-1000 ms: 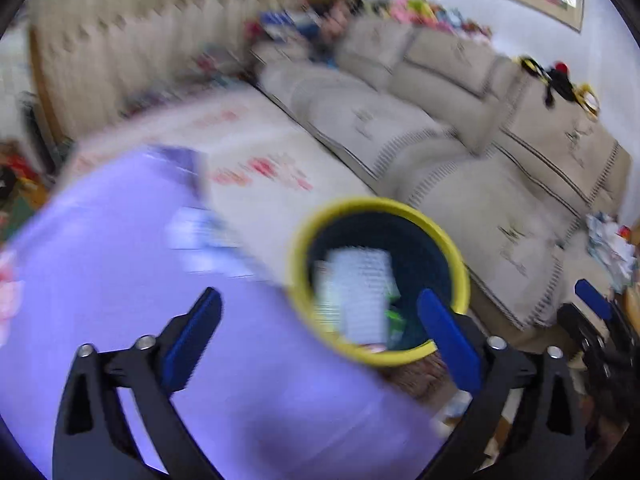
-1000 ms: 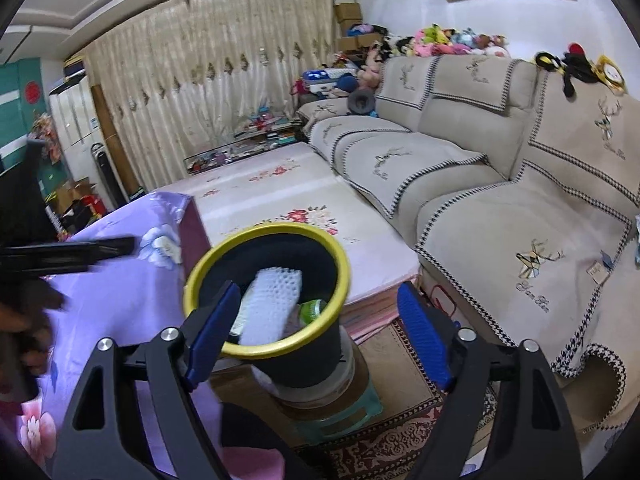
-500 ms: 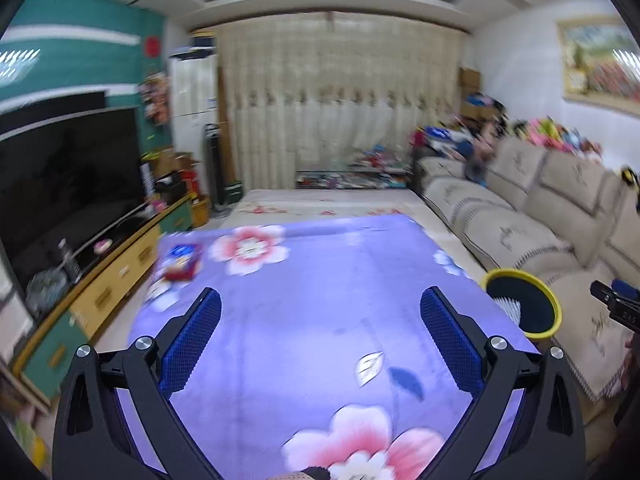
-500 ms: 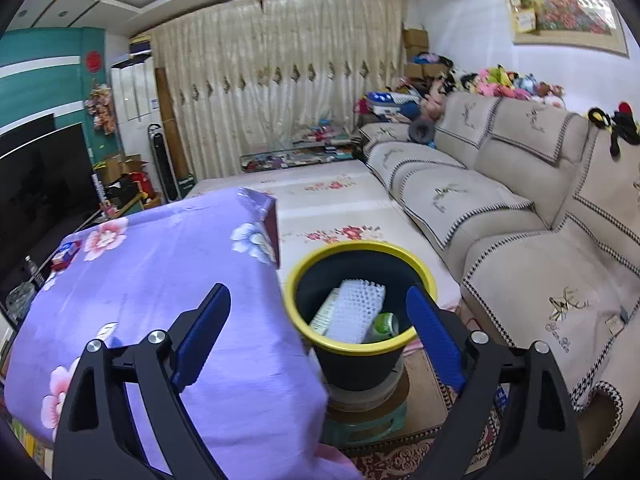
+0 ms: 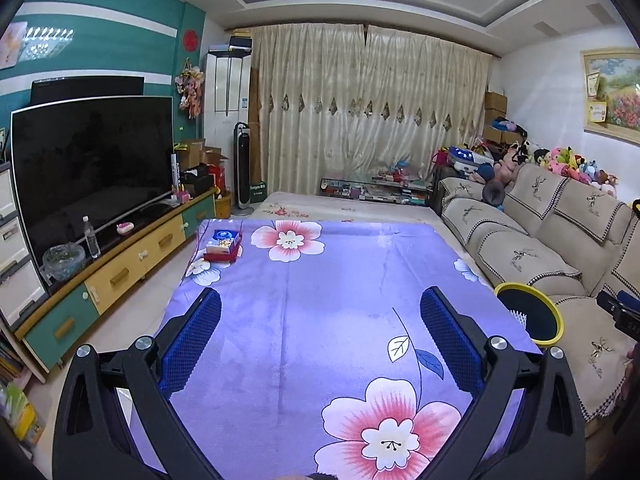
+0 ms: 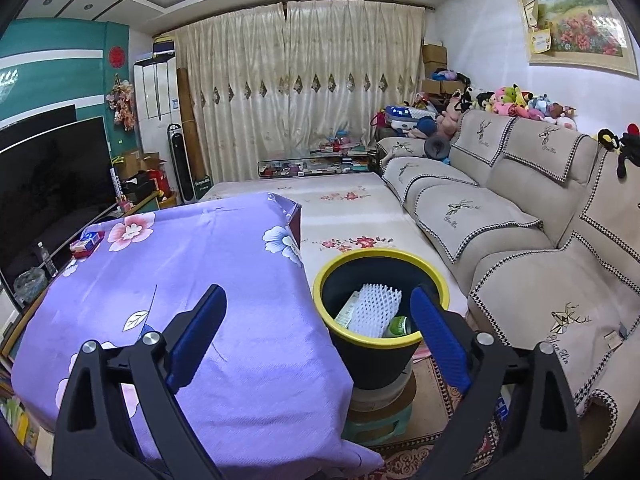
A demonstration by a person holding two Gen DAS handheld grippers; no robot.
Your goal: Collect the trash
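A black bin with a yellow rim (image 6: 376,276) stands on a stool beside the table's right edge. It holds a white foam net (image 6: 374,306), a paper wrapper and a green can (image 6: 400,325). It also shows in the left wrist view (image 5: 528,312). My left gripper (image 5: 320,340) is open and empty above the purple floral tablecloth (image 5: 320,280). My right gripper (image 6: 318,338) is open and empty, near the table's right edge and the bin. A blue and red box (image 5: 224,245) lies at the table's far left corner.
A beige sofa (image 6: 500,216) runs along the right. A TV (image 5: 88,168) on a low cabinet stands on the left. A patterned rug (image 6: 436,432) lies under the bin's stool. Curtains and clutter fill the far wall.
My left gripper has swung away from the bin to face down the table. My right gripper has pulled back and turned left, so that more of the table shows. Both stay open.
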